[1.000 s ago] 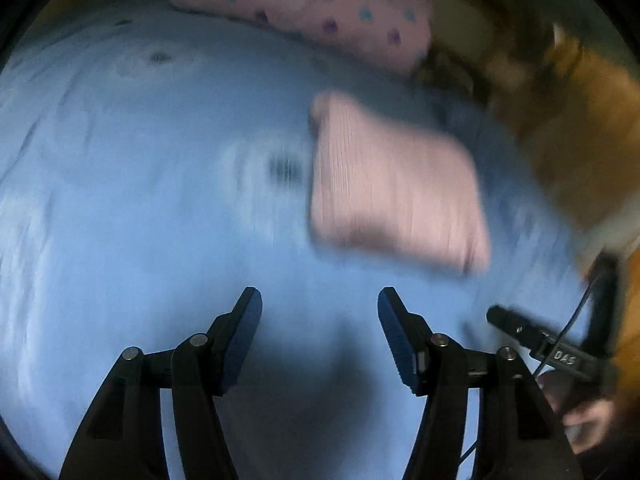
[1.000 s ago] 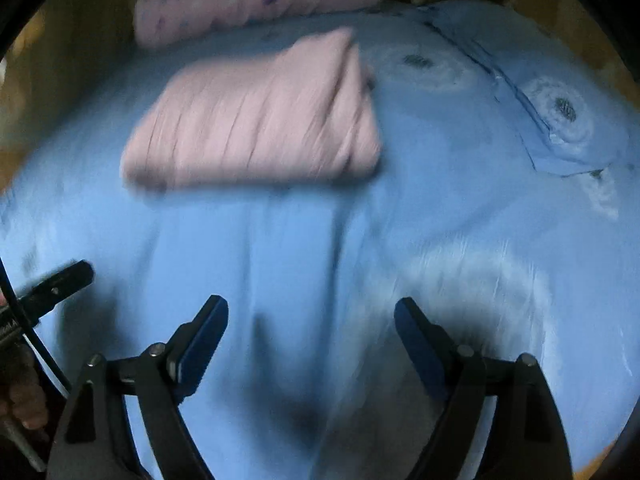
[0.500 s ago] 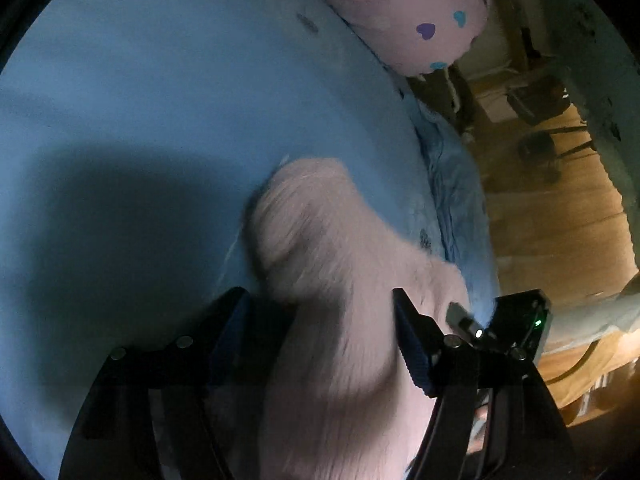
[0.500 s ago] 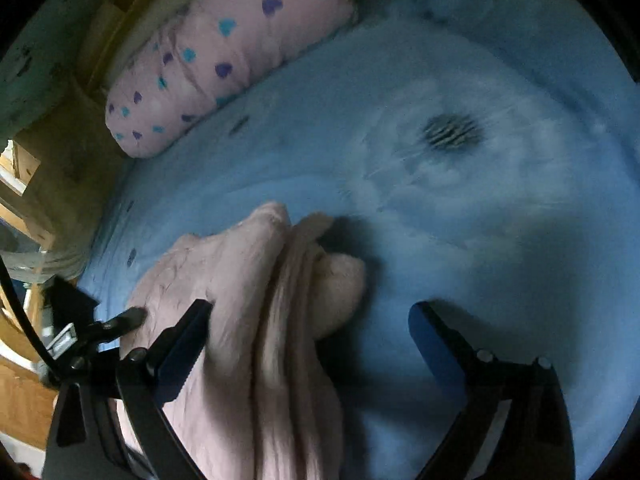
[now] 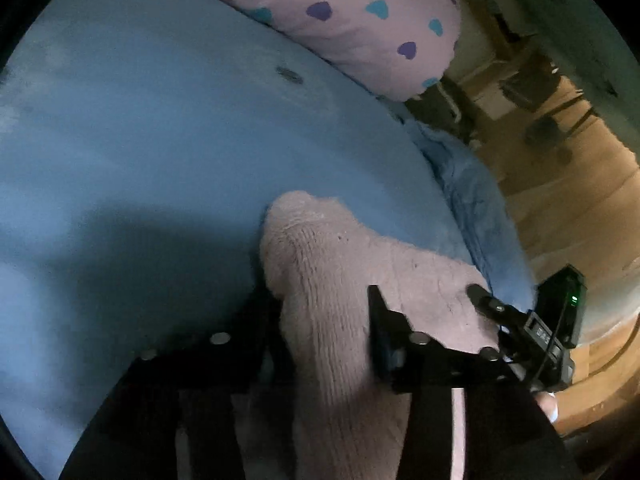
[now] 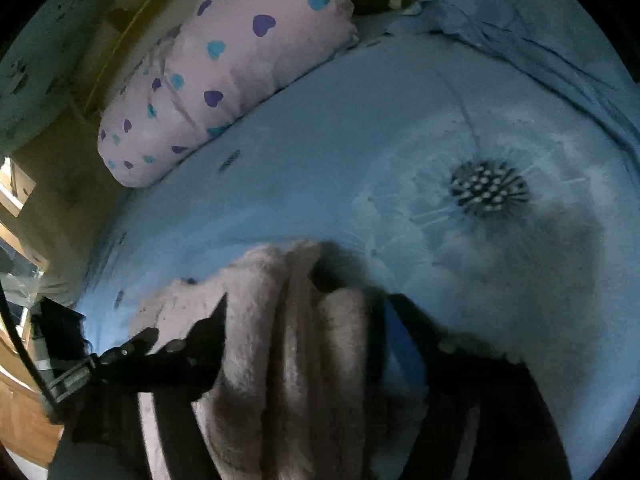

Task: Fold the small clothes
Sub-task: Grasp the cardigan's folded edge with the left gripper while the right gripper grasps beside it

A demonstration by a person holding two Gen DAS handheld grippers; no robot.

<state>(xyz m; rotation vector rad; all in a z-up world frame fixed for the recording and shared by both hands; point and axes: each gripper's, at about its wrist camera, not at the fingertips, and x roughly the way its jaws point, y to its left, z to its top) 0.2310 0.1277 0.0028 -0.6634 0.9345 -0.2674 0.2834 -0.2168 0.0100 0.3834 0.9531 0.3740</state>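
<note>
Folded pink knit garment (image 5: 336,280) lies on blue bedsheet (image 5: 140,140), below heart-print pillow (image 5: 360,20). Left tool (image 5: 320,320), just closed further, pinches it. Right tool (image 6: 304,320), narrowing, straddles its folds; grip cannot be told.

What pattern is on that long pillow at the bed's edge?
Purple and turquoise hearts on the pale pink pillow, clearest in the right wrist view.
</note>
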